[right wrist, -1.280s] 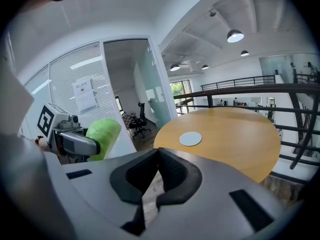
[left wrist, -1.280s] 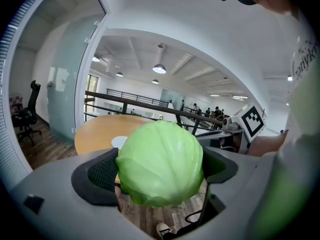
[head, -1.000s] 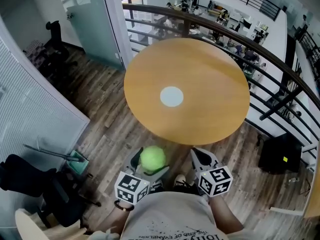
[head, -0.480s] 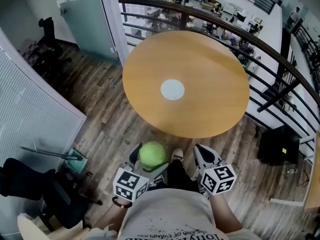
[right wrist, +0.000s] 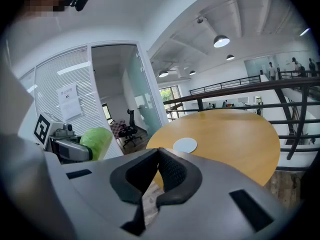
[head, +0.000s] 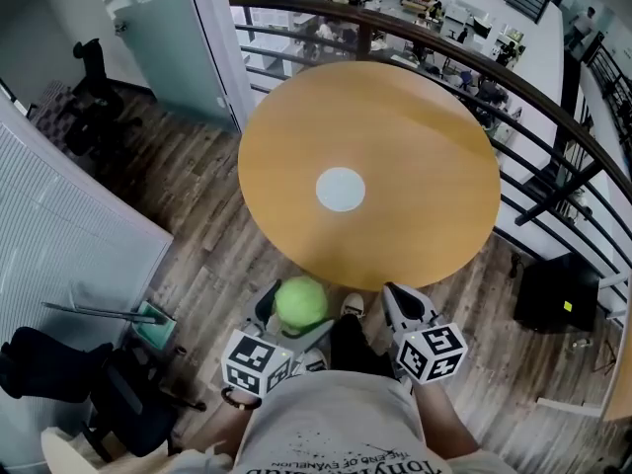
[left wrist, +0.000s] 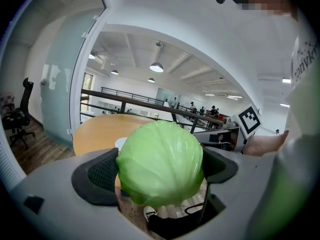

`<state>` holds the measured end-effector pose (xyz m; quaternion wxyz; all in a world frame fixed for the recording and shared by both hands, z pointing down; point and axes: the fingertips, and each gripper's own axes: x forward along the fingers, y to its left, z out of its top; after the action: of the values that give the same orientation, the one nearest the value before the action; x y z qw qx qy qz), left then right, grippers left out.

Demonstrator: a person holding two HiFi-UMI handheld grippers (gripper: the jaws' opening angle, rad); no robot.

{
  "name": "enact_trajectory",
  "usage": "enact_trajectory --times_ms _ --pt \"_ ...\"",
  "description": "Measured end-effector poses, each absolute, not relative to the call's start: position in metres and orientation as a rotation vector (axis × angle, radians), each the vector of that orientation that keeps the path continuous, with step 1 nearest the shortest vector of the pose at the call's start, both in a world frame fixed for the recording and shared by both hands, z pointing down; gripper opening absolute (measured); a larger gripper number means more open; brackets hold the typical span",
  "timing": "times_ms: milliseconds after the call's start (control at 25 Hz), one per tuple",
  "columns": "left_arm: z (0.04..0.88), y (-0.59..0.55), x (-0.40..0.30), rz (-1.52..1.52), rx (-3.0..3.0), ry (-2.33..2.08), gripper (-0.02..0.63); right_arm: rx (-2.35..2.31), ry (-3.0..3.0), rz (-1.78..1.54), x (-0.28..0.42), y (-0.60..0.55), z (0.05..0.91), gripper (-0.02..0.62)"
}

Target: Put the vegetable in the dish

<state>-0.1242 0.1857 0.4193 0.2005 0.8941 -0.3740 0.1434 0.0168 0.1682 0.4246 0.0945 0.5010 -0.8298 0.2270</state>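
Cabbage (head: 301,302), a round green head, shows in the head view at 6 o'clock just off the round worktop's (head: 415,136) edge, over the floor, pinched in the left gripper (head: 296,316). The pale dish (head: 341,189) lies at the worktop's centre, 12 o'clock from it. Left gripper view: both jaws press the cabbage's sides. Right gripper view: the right gripper's (right wrist: 159,176) jaws are pressed together, empty. Risk: the smooth head may slip while carried, or roll off the flat dish on release.
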Motion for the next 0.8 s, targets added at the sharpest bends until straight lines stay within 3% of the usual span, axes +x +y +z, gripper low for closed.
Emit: enact_trajectory --times_ms 800 --pt "0.413 0.027 -0.055 0.405 2.434 -1.168 0.499 1.339 -2.555 0.646 0.080 -0.004 0.417 0.023"
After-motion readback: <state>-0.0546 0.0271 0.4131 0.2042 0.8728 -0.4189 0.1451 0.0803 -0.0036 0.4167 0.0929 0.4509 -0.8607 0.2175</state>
